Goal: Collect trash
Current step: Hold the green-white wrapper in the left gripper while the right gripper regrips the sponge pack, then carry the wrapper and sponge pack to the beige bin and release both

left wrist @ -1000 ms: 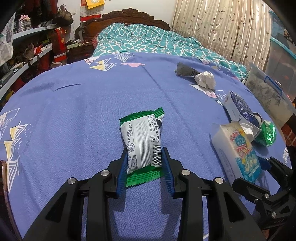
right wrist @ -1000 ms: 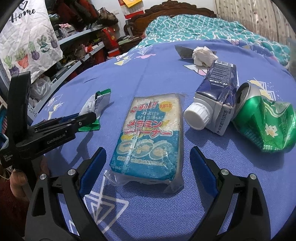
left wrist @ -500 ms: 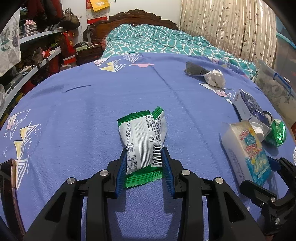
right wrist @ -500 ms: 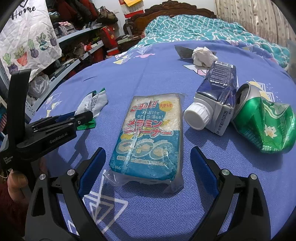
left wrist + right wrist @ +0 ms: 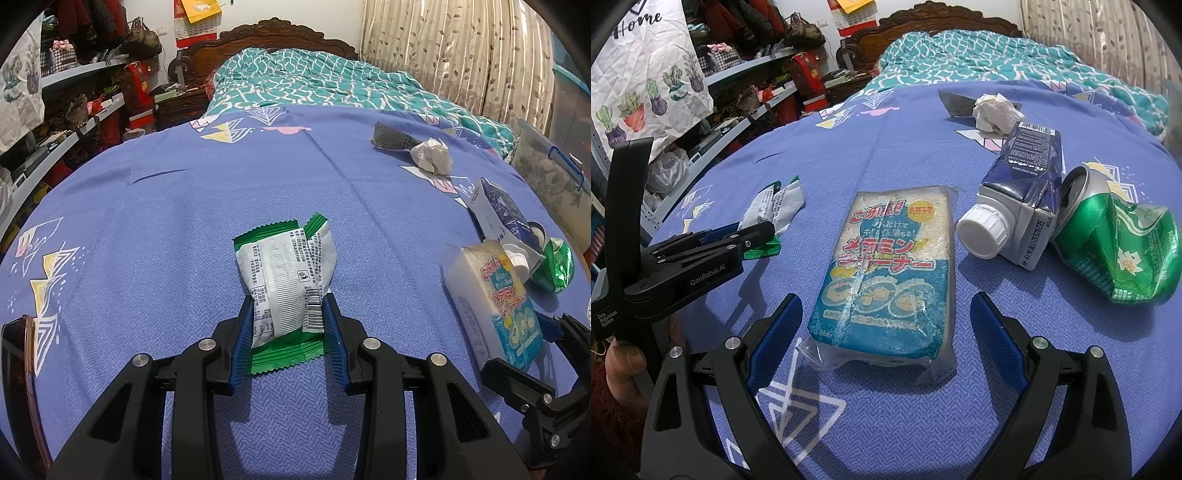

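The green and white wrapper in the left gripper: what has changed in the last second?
Almost nothing: the left gripper stays clamped on the wrapper, which now looks slightly more raised. The right gripper still stands open around the sponge pack, not touching it.

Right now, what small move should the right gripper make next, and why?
Probably close the right gripper on the sponge pack: its jaws stand open on either side of the pack, while the left gripper already pinches the green wrapper.

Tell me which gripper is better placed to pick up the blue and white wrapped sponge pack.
Right gripper: its open jaws already straddle the blue and white wrapped sponge pack. The left gripper is clamped on the green and white snack wrapper.
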`<move>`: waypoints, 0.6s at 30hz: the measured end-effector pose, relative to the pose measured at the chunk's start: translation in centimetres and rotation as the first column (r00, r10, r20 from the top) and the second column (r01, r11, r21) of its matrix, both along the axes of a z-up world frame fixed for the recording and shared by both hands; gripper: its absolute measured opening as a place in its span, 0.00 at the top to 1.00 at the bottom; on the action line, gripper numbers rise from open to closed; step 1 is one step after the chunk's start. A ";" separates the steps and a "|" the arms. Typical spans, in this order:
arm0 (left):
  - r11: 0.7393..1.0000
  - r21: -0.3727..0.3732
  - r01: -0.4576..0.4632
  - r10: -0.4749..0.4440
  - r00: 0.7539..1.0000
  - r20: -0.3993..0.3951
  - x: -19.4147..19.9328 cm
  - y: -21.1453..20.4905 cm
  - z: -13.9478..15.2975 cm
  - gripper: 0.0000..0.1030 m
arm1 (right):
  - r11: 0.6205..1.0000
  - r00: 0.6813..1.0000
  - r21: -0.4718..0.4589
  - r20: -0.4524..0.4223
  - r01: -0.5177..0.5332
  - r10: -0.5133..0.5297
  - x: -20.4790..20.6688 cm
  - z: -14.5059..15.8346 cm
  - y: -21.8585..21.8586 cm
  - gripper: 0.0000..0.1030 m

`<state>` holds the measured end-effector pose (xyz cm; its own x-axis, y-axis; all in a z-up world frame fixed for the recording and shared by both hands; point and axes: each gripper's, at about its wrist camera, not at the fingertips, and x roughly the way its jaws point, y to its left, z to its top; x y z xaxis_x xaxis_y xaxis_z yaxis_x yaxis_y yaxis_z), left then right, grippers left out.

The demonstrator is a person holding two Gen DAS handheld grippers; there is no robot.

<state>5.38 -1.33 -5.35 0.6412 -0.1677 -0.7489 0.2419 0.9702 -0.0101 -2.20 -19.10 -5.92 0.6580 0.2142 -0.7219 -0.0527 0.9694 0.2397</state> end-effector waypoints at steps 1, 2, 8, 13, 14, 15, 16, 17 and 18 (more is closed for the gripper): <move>1.000 0.001 -0.001 0.001 1.000 0.000 0.0 0.0 0.0 0.66 | 1.000 1.000 0.000 0.000 0.001 -0.001 0.0 0.0 0.0 0.11; 1.000 0.000 -0.001 0.001 1.000 0.000 0.0 0.0 0.0 0.66 | 1.000 1.000 0.000 0.000 0.001 -0.001 -0.1 0.0 0.0 0.11; 1.000 0.000 -0.001 0.001 1.000 0.000 0.0 0.0 0.0 0.66 | 1.000 1.000 -0.023 0.004 -0.001 0.001 -0.3 0.0 -0.1 0.27; 1.000 -0.001 -0.001 0.001 1.000 0.000 0.0 0.0 0.0 0.66 | 0.998 0.999 -0.057 0.024 -0.026 0.028 -0.6 0.2 0.6 0.38; 1.000 0.000 -0.001 0.001 1.000 0.000 0.0 0.0 0.0 0.66 | 0.998 0.998 -0.059 0.040 -0.037 0.040 -0.8 0.4 0.8 0.39; 1.000 -0.001 -0.001 0.001 1.000 0.000 0.0 0.0 0.0 0.66 | 0.997 0.997 -0.062 0.057 -0.044 0.048 -1.1 0.5 0.9 0.39; 1.000 -0.002 0.000 0.000 1.000 0.000 0.0 0.0 0.0 0.67 | 0.996 0.995 -0.066 0.083 -0.056 0.061 -1.6 0.8 1.0 0.39; 1.000 -0.004 0.001 -0.001 1.000 0.000 0.0 0.0 0.0 0.68 | 0.996 0.992 -0.064 0.097 -0.069 0.075 -2.0 1.0 1.1 0.39; 1.000 -0.010 0.006 -0.006 1.000 0.001 -0.1 0.1 0.1 0.69 | 0.995 0.990 -0.051 0.106 -0.084 0.089 -2.3 1.1 1.1 0.39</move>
<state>5.33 -1.27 -5.27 0.6411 -0.1788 -0.7463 0.2476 0.9687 -0.0194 -4.55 -18.00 -4.79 0.7134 0.2415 -0.6578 -0.1601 0.9701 0.1826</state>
